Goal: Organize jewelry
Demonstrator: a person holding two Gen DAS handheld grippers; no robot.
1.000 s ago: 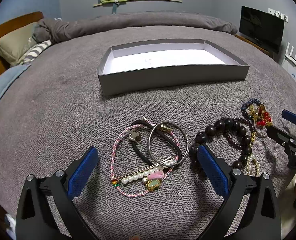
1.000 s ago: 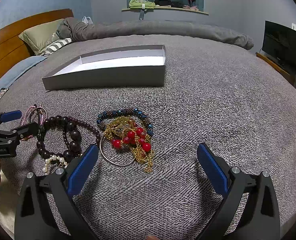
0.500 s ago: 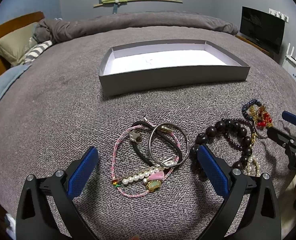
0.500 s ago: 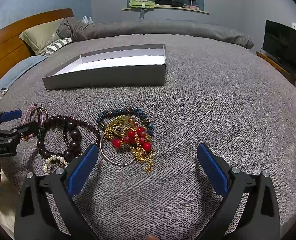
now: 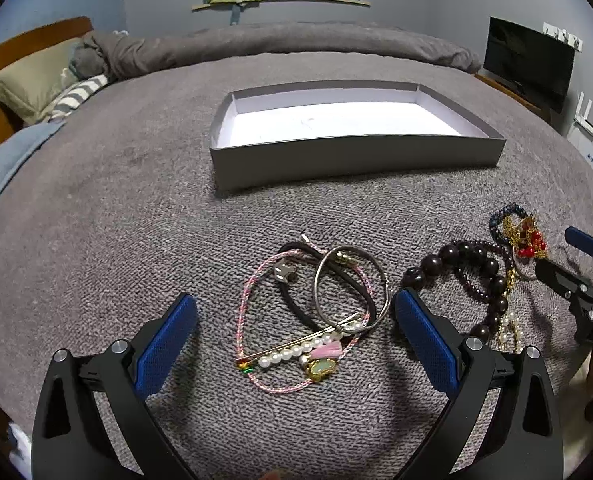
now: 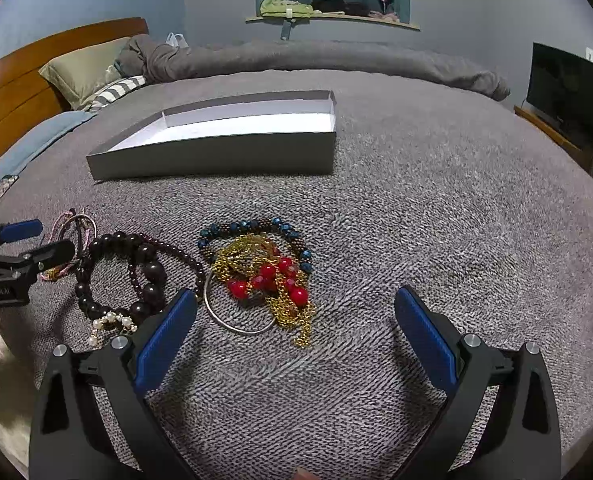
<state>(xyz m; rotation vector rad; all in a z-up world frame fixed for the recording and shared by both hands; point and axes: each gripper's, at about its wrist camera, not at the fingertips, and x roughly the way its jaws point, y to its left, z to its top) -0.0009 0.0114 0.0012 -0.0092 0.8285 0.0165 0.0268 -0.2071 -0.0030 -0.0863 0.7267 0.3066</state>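
Note:
Jewelry lies on a grey bed cover. In the left wrist view, my left gripper (image 5: 294, 318) is open and empty, straddling a pile with a pink cord bracelet (image 5: 243, 312), a silver bangle (image 5: 380, 276) and a pearl pin (image 5: 292, 354). A dark bead bracelet (image 5: 456, 256) lies right of it. In the right wrist view, my right gripper (image 6: 294, 316) is open and empty, just short of a tangle of gold chain with red beads (image 6: 272, 280), a blue bead bracelet (image 6: 248, 226) and a thin silver ring (image 6: 232, 326). A grey, white-lined box (image 5: 348, 156) sits empty farther back.
The box also shows in the right wrist view (image 6: 216, 156). Pillows (image 5: 32, 80) and a wooden headboard (image 6: 12, 96) are at the left. A folded duvet (image 5: 296, 40) lies across the far side. A dark TV (image 5: 528, 64) stands at the right. The bed edge is near both grippers.
Both grippers stay open and almost still. The views have shifted very slightly; no jewelry has moved.

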